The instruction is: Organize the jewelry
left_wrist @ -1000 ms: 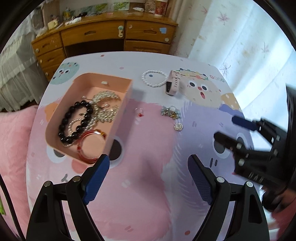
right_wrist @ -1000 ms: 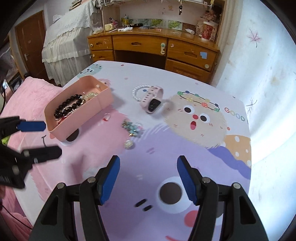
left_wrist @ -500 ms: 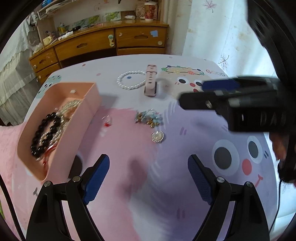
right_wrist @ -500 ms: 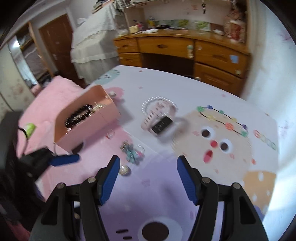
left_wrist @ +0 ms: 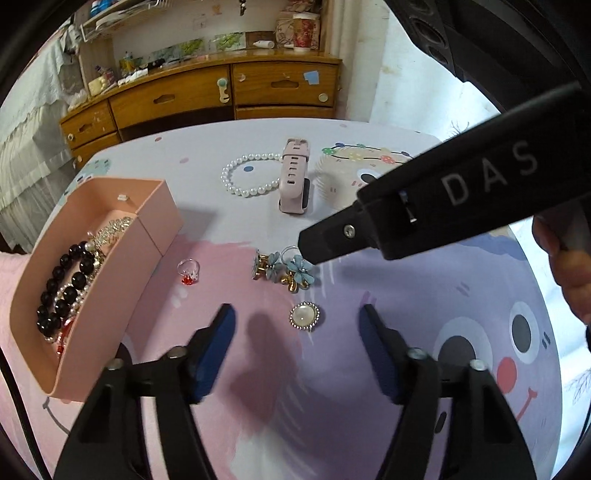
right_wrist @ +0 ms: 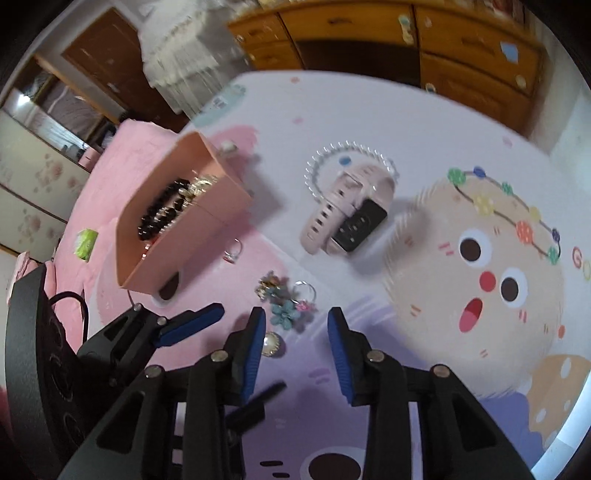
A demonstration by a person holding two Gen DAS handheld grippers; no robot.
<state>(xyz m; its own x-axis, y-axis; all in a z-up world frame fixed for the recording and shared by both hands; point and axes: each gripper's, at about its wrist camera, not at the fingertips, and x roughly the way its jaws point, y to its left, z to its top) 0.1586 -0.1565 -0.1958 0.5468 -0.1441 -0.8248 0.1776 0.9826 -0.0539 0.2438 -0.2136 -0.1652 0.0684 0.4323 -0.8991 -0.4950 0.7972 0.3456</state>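
A pink box [left_wrist: 110, 280] [right_wrist: 192, 221] on the left holds a black bead bracelet [left_wrist: 62, 284] and other bracelets. On the cloth lie a red-stone ring [left_wrist: 189, 271] [right_wrist: 232, 253], a blue flower cluster [left_wrist: 291, 267] [right_wrist: 286, 299], a round pearl brooch [left_wrist: 304, 316] [right_wrist: 272, 344], a pearl bracelet [left_wrist: 247, 177] [right_wrist: 347, 155] and a pink smartwatch [left_wrist: 293, 177] [right_wrist: 347, 216]. My left gripper [left_wrist: 295, 321] is open around the brooch. My right gripper [right_wrist: 295, 325] is open just above the flower cluster; its body [left_wrist: 443, 206] crosses the left wrist view.
The table wears a cartoon-print cloth [left_wrist: 406, 332]. A wooden dresser [left_wrist: 221, 92] [right_wrist: 406, 33] stands beyond the far edge. A pink bed [right_wrist: 107, 177] lies to the left. My left gripper shows in the right wrist view [right_wrist: 184, 325].
Both grippers have moved forward and down toward the loose pieces. The left now brackets the brooch; the right has swung in over the flower cluster and narrowed its opening.
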